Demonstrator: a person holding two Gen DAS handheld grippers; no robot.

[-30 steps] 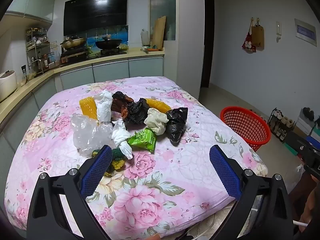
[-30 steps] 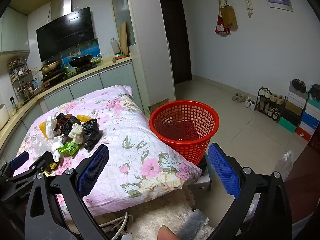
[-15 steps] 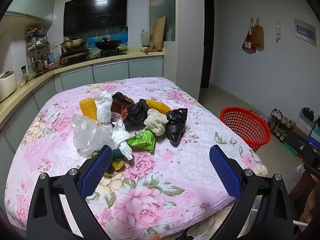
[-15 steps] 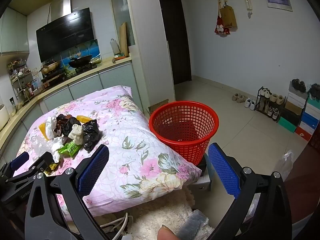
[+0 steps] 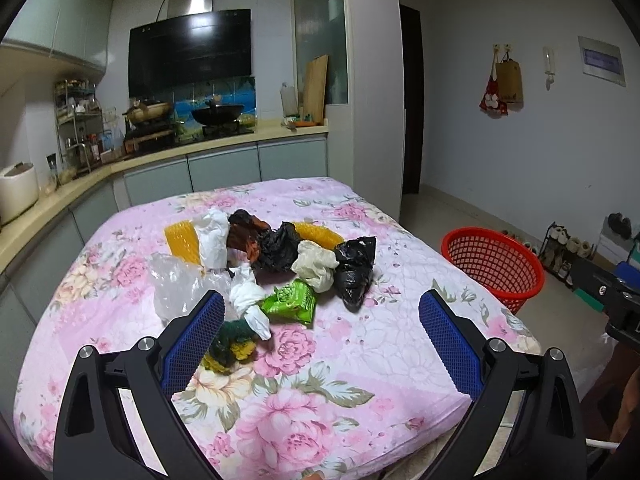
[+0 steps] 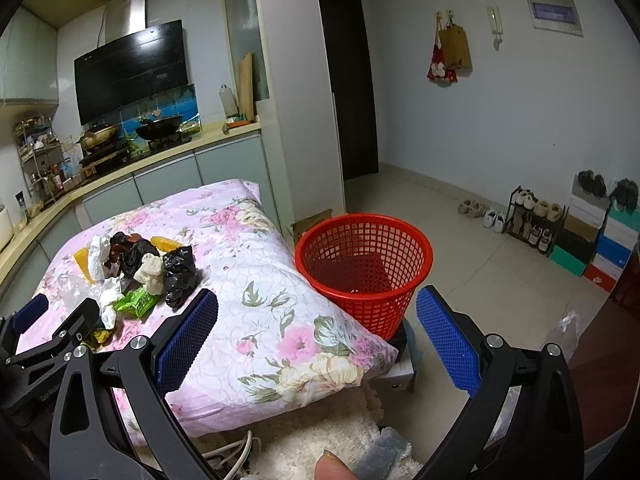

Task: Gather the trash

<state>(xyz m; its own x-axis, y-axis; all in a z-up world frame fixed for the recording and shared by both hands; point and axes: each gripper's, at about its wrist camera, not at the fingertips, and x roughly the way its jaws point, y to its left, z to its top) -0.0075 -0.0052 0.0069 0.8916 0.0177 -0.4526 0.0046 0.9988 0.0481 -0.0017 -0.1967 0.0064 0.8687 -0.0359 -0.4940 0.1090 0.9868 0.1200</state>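
Clear quilt (image 5: 340,360) before trash pile (image 5: 280,268)
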